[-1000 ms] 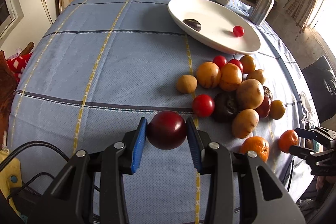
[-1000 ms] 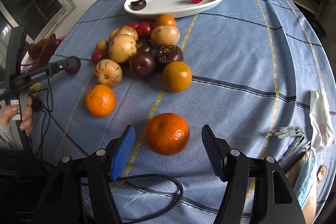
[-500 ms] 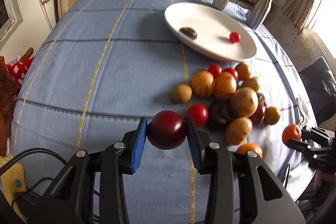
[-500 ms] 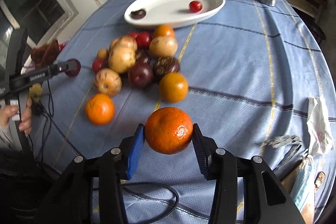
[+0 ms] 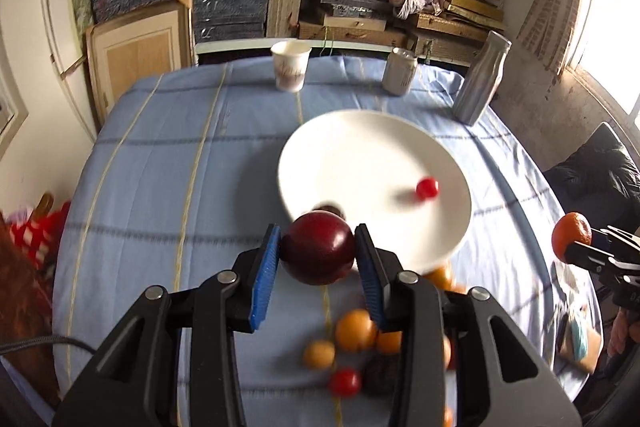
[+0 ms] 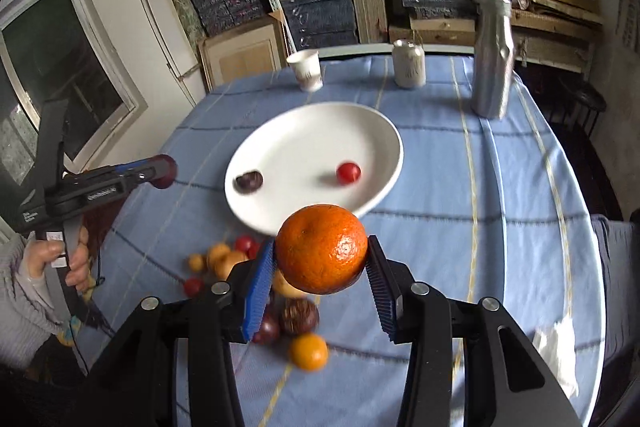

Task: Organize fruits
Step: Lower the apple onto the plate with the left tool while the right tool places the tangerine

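Observation:
My left gripper (image 5: 318,253) is shut on a dark red plum (image 5: 318,247), held in the air just before the near rim of the white plate (image 5: 360,147). My right gripper (image 6: 322,255) is shut on an orange (image 6: 322,247), also lifted, in front of the white plate (image 6: 304,131). The plate holds a small red tomato (image 6: 348,173) and a dark fruit (image 6: 248,181). A pile of loose fruits (image 6: 248,259) lies on the blue cloth below both grippers. In the right wrist view the left gripper (image 6: 162,171) with its plum shows at the left.
At the table's far edge stand a paper cup (image 5: 290,65), a small jar (image 5: 399,71) and a silver bottle (image 5: 480,83). Shelves of boxes rise behind. A person's hand (image 6: 60,255) grips the left handle. Crumpled items (image 5: 576,339) lie at the table's right edge.
The right gripper closed on the orange and lifted it off the cloth. Both grippers rose and moved toward the plate, carrying their fruits; the fruit pile now lies beneath them.

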Motion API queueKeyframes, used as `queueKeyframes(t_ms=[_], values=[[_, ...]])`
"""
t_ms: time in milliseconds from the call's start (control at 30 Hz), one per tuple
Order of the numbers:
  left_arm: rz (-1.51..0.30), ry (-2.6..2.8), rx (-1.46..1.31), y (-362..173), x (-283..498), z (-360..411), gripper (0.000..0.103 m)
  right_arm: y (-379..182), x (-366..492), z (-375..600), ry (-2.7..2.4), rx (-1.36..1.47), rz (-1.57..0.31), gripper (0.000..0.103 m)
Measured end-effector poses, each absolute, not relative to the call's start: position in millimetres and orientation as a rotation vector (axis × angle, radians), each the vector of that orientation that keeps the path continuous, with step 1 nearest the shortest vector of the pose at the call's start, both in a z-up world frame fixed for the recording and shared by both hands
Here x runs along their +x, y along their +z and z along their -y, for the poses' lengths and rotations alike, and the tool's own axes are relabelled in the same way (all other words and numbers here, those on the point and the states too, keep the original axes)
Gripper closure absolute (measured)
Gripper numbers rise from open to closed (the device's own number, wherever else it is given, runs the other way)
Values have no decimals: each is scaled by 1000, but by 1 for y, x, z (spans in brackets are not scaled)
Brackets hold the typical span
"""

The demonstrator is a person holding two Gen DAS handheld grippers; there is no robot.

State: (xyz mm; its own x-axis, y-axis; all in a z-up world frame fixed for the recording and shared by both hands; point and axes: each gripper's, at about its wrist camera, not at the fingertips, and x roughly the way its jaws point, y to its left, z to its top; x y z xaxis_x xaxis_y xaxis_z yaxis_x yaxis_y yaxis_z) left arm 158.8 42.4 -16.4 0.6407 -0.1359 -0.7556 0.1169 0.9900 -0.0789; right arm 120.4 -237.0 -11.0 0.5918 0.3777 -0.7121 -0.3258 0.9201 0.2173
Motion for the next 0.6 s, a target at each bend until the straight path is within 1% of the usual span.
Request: queueKeyframes(t_ms=[233,367,600], values=[[-893,-176,-7,-34,223,-23,66,-29,176,207,446,25,-882,57],[-936,-188,-15,-59,256,-16,66,-51,199,190,465,14,-929,57],[-993,-198,-17,-94,292,-11,66,-84,229,179,469,19,-982,57]])
